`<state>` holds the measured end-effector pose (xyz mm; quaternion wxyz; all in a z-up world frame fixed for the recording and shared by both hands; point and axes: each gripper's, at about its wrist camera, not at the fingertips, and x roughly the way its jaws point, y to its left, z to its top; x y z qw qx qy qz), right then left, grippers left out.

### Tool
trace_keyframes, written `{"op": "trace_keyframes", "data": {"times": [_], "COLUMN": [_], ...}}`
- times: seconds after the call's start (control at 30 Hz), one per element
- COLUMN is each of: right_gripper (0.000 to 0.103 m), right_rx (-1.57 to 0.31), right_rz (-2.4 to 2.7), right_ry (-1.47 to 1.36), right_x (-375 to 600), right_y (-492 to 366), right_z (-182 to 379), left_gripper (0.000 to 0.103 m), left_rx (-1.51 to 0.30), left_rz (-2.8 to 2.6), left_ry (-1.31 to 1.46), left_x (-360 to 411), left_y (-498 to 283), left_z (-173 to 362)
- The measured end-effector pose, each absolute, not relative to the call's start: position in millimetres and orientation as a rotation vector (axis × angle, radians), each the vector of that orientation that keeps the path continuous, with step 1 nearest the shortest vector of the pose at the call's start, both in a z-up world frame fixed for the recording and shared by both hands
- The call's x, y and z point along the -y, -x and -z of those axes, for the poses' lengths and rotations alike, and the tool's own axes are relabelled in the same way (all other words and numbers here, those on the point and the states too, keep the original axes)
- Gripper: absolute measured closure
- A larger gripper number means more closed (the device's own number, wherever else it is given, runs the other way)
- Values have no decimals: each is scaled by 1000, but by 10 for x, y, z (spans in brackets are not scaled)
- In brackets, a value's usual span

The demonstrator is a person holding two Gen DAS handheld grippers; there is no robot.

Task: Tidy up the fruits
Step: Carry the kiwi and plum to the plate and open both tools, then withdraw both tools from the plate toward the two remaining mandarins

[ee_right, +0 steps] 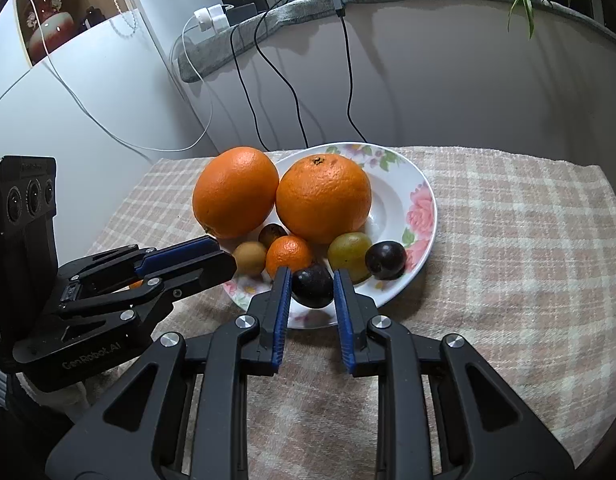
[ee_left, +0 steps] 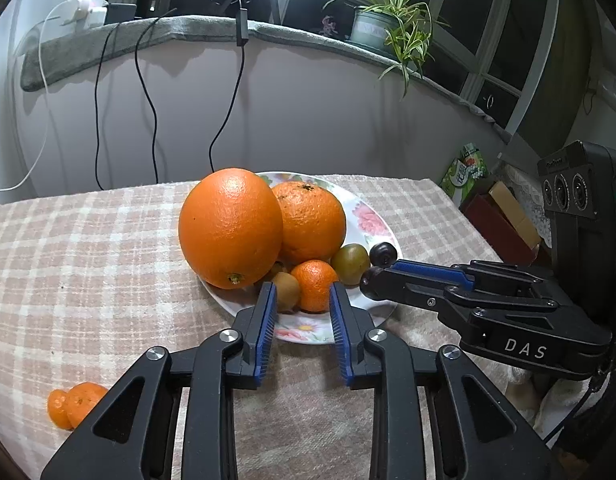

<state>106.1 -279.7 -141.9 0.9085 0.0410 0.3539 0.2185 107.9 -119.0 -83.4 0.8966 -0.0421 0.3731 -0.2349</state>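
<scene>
A flowered plate [ee_left: 372, 220] [ee_right: 408, 184] holds two big oranges [ee_left: 229, 228] [ee_right: 324, 198], a small mandarin [ee_left: 316, 284] [ee_right: 289, 256], a brown fruit [ee_left: 287, 292] [ee_right: 249, 258], a green plum [ee_left: 350, 264] [ee_right: 350, 252] and a dark plum [ee_left: 383, 254] [ee_right: 386, 260]. My left gripper [ee_left: 301, 304] [ee_right: 229, 262] stands narrowly open at the plate's near rim. The mandarin and brown fruit lie just past its tips, untouched. My right gripper [ee_right: 312, 300] [ee_left: 370, 278] is shut on a second dark plum [ee_right: 312, 290], low over the rim.
Two small mandarins [ee_left: 73, 402] lie on the plaid cloth [ee_right: 508, 240] near the front left edge. Black cables [ee_left: 147, 100] hang down the wall behind. Boxes [ee_left: 504, 216] stand beyond the table's right edge, and a potted plant [ee_left: 388, 24] sits on the sill.
</scene>
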Motion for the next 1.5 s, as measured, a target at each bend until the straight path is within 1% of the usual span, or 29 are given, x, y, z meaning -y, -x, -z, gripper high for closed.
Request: {"op": "trace_keyframes", "data": {"times": [0.03,0.07,0.1,0.17,0.2,0.3,0.33,0.37,0.4,0.47,0.57,0.63,0.67,0.7,0.73,0.77,0.93,1.03,1.37,1.43,1.5], "right_gripper": [79,75,63,47,46,45,45,44,42,36,34,32,29,26,25,25,24,20,20,16,8], "right_rx": [-728,-725,-721,-703,-696,-689,-688,-687,-686,-679,-668,-664,-661,-659,-656,-654,-655,-656,-636,-632,-614], "right_rz": [-449,-446,-443,-435,-430,-426,-423,-421,-419,-416,-412,-411,-409,-408,-408,-408,-403,-405,-418,-422,-424], "right_ry": [-80,-75,-71,-63,-58,-54,-52,-50,-49,-47,-44,-40,-36,-34,-31,-28,-13,2,72,85,101], "right_x": [2795,2793,2797,2805,2808,2816,2818,2818,2816,2815,2812,2802,2795,2786,2776,2768,2695,2644,2418,2367,2323], "right_y": [-1059,-1054,-1045,-1020,-1011,-997,-993,-989,-986,-970,-943,-931,-921,-912,-902,-897,-863,-854,-773,-756,-720], "right_z": [1414,1408,1403,1381,1367,1339,1330,1325,1321,1307,1274,1256,1246,1239,1232,1227,1218,1215,1180,1180,1170], "left_gripper": [77,77,77,77,77,77,75,71,68,61,51,51,49,48,44,43,43,43,43,43,43], "left_rx": [-773,-772,-773,-773,-772,-771,-770,-769,-768,-762,-754,-750,-748,-747,-744,-740,-723,-710,-688,-688,-687], "left_rz": [486,486,487,487,485,484,482,481,481,475,468,461,457,454,449,443,415,400,352,341,331], "left_ry": [88,89,89,84,81,84,84,85,86,87,91,93,94,94,93,92,78,71,60,58,62], "left_x": [1186,1184,1179,1178,1175,1158,1151,1145,1139,1121,1081,1045,1026,1009,989,965,881,818,611,560,510], "left_y": [-1076,-1073,-1070,-1060,-1056,-1047,-1043,-1037,-1032,-1014,-996,-982,-974,-965,-953,-939,-871,-830,-749,-734,-723], "left_z": [831,829,827,823,820,816,813,812,809,796,776,763,758,754,747,738,698,666,635,642,641]}}
